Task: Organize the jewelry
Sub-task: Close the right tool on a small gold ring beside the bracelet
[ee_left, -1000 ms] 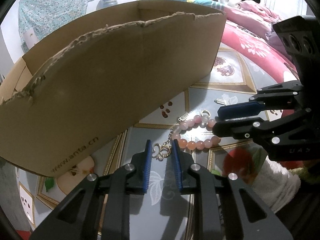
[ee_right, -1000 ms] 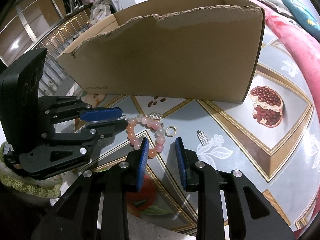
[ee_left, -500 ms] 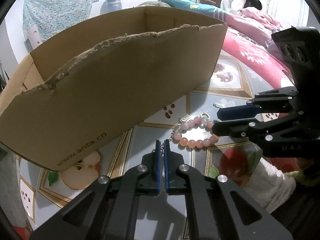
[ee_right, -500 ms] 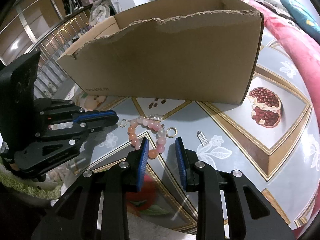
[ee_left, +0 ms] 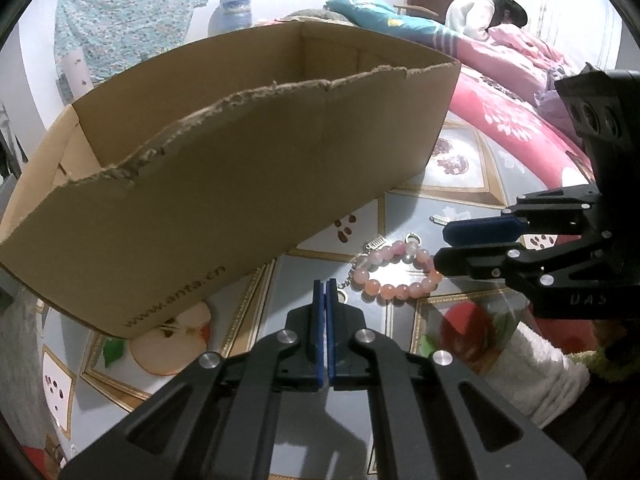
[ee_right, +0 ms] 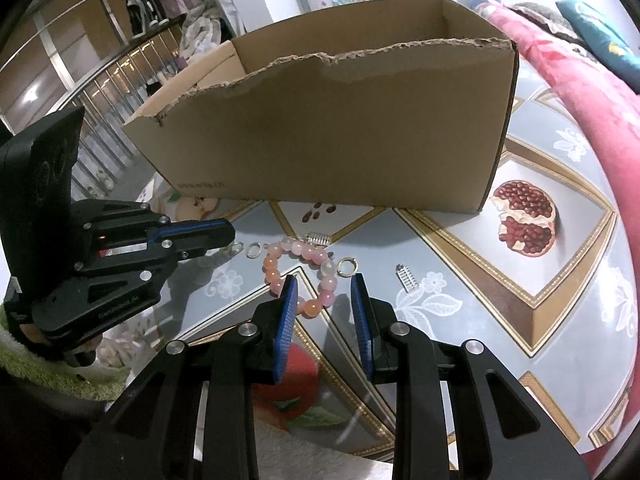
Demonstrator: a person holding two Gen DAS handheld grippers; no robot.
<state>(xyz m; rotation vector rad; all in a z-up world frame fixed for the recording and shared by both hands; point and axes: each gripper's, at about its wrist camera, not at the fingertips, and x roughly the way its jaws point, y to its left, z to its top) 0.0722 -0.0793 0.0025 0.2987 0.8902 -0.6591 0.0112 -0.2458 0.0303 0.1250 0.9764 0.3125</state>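
Pink bracelet at frame centre: left gripper fingers clamped on its chain, right gripper fingers apart; next, lift into box.

Right gripper (jaws apart) straddles pink bead bracelet before cardboard box
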